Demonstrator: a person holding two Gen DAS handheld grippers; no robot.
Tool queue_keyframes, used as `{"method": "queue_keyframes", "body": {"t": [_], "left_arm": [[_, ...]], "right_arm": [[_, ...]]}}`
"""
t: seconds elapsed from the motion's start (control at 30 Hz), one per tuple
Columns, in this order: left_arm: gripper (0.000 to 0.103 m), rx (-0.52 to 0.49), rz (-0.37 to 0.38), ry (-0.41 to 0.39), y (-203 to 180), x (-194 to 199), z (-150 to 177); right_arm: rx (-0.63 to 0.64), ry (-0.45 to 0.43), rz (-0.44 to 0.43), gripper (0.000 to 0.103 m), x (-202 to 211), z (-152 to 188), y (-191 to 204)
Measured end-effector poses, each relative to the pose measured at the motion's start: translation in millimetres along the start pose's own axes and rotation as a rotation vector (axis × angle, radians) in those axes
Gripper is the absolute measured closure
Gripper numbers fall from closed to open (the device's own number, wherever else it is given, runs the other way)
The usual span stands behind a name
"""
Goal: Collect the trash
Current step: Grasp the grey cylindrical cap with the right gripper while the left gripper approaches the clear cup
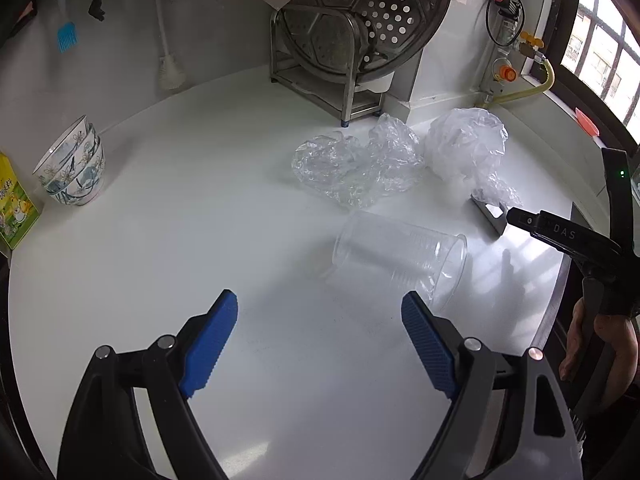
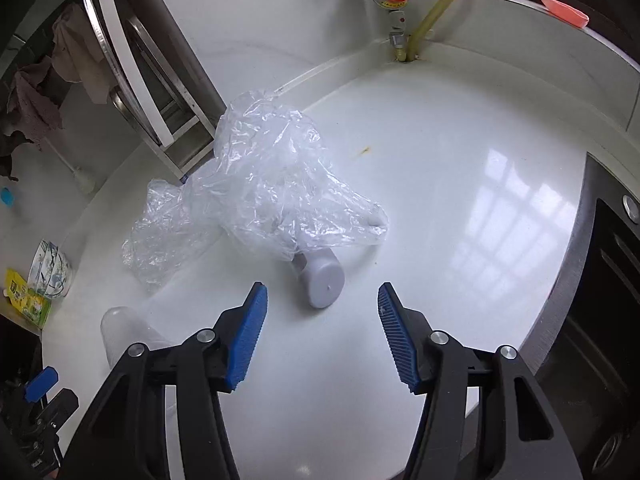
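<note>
The clear plastic cup (image 1: 400, 262) lies on its side on the white counter (image 1: 200, 220), long axis running left to right, just beyond the left gripper (image 1: 320, 344), whose jaws stand wide and empty. The right gripper (image 2: 322, 332), open and empty, faces the grey bottle (image 2: 322, 282) under crumpled plastic bags (image 2: 272, 176). Steel rack (image 1: 320, 76) stands far back.
</note>
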State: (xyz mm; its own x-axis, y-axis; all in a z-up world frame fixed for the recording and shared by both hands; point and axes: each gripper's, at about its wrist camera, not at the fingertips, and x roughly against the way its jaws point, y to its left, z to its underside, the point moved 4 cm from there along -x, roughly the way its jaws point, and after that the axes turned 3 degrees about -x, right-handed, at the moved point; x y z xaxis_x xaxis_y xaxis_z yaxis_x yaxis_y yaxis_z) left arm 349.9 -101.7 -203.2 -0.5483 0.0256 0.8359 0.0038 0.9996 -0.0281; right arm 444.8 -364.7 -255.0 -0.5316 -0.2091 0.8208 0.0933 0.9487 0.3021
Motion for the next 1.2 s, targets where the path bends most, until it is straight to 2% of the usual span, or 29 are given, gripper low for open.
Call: {"method": "queue_keyframes", "body": {"t": [0.23,0.53,0.97,1.2], "left_arm": [[0.021,0.017,0.006,0.001,-18,-8,-1],[0.021,0.003,0.000,0.005,-35,-12,-5],[0.018,-0.024,0.005,-0.037,-43,-18,-1],[0.017,-0.057,-0.037,-0.075,-56,-27,-1]], "right_arm": [[-0.005,-0.003,-0.026,0.048,-16,-13,-6],[0.008,0.042,-0.067,0.074,-34,-14,-10],[0.022,0.053,-0.103,0.074,-17,13,-17],[-0.001,0.057,-0.118,0.074,-12,20,-25]]}}
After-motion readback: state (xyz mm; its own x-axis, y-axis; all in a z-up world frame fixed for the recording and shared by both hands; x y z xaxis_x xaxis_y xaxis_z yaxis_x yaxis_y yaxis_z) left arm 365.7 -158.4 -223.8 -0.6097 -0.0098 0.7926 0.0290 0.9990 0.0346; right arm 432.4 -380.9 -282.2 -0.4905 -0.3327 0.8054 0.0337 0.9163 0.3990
